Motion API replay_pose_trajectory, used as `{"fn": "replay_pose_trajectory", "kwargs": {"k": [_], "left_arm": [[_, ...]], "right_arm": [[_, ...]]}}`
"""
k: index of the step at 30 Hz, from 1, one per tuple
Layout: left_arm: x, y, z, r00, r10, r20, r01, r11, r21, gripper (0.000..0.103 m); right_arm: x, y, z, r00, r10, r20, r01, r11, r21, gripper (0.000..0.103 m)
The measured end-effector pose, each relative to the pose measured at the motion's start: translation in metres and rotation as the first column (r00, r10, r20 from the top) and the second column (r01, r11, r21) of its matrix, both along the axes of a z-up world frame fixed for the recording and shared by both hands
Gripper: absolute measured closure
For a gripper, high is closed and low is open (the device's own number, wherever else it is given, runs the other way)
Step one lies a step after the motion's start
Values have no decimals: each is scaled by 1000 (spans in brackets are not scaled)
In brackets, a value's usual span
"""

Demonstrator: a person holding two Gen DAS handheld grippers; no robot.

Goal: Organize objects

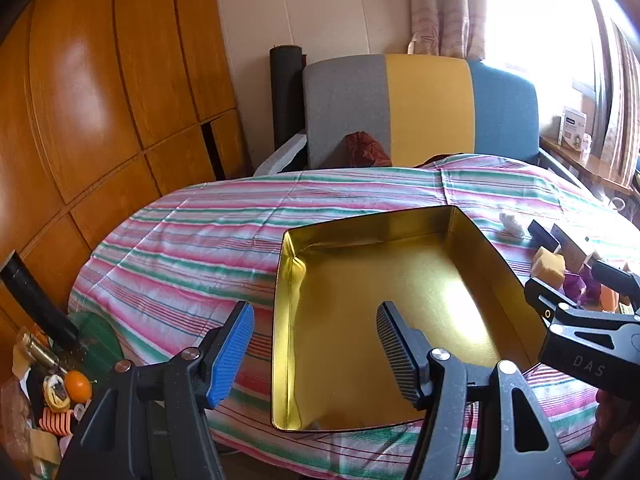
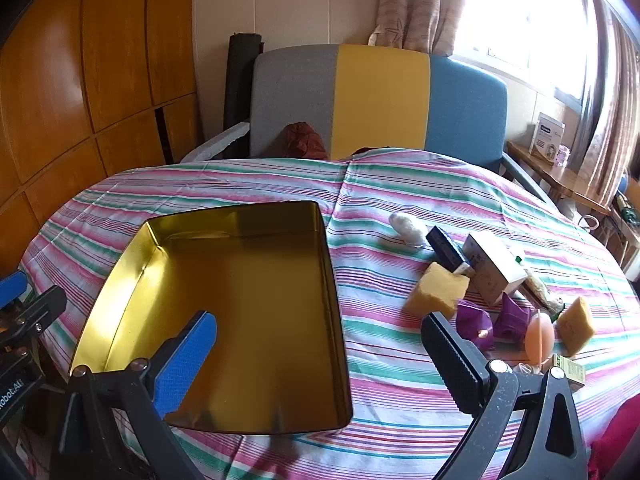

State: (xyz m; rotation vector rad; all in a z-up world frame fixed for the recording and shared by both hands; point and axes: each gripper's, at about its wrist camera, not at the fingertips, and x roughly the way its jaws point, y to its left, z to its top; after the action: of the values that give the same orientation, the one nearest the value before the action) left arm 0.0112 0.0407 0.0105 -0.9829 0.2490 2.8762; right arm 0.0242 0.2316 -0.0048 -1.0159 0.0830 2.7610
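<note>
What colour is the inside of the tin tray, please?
Shiny gold; the tin tray shows best in the right wrist view.

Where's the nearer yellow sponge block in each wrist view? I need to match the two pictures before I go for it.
Left wrist view: the yellow sponge block sits at the far right edge, just past the gold tin's right wall.
Right wrist view: right of centre, ahead of the open right gripper, leaning against a dark blue box.
Shared landmark: the gold tin on the striped cloth.
</note>
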Motion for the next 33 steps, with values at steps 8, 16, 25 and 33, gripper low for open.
{"fn": "replay_pose_trajectory", "kwargs": {"k": [8,16,25,33], "left_arm": [[-2,11,-2,995,-89,37,88,995,41,38],[-6,31,-6,972,-210,106,194,970,145,34],[-9,62,-5,964,-246,104,239,968,78,34],[-16,91,-5,944,-298,139,287,953,95,34]], "right_arm": [[8,25,3,999,-47,-7,47,999,5,0],[19,77,5,987,-161,-6,161,987,-1,0],[38,130,7,962,-274,-7,274,962,0,0],[54,181,13,936,-351,-5,351,936,-11,0]]}}
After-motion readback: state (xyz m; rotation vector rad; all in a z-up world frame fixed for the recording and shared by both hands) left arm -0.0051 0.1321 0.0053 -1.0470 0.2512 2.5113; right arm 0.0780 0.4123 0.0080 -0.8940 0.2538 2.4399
